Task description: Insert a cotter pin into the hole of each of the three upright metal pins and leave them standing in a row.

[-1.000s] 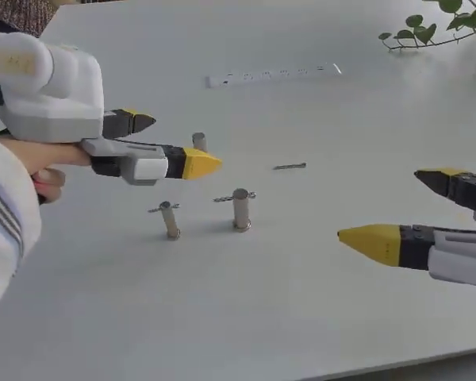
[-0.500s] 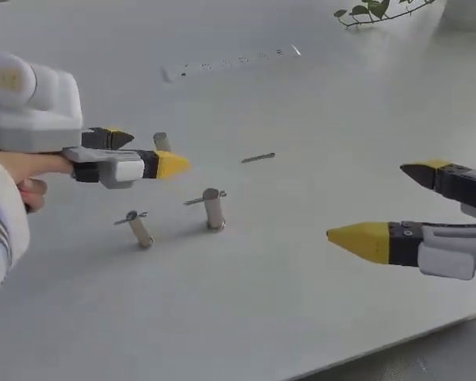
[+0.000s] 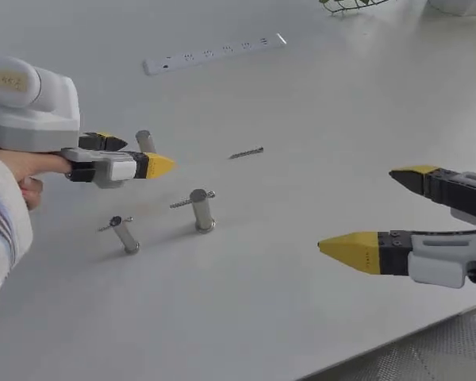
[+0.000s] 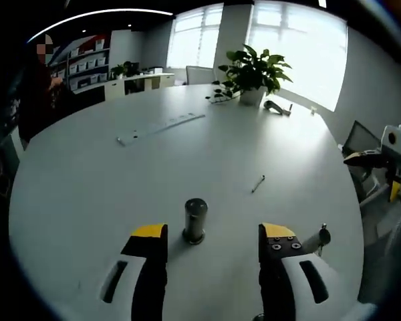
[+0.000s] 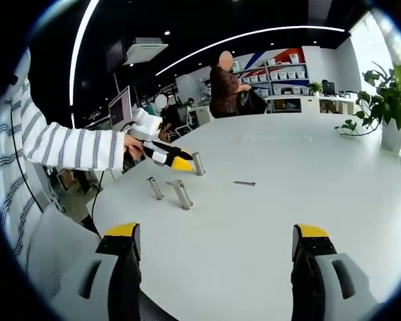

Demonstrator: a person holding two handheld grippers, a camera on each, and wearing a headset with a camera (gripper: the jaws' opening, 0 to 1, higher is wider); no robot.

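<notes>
Three short upright metal pins stand on the white table. The bare pin [image 3: 145,141] [image 4: 194,220] stands between the spread jaws of my left gripper [image 3: 139,155] [image 4: 214,234], untouched. The middle pin [image 3: 200,210] [image 5: 182,194] and the near-left pin [image 3: 125,234] [image 5: 155,188] each carry a cotter pin through the top. A loose cotter pin [image 3: 246,152] [image 4: 257,184] [image 5: 244,182] lies flat on the table to the right of the bare pin. My right gripper [image 3: 363,210] [image 5: 217,231] hovers open and empty at the near right, well away from the pins.
A white power strip [image 3: 214,54] [image 4: 160,128] lies across the far side of the table. A potted plant [image 4: 250,70] stands at the far edge. The table edge [image 3: 397,341] runs close under my right gripper. People stand beyond the table in the right gripper view.
The head camera has shifted, so everything slides left and down. My left gripper has edged forward so the bare pin sits further in between its jaws. The right gripper stays open.
</notes>
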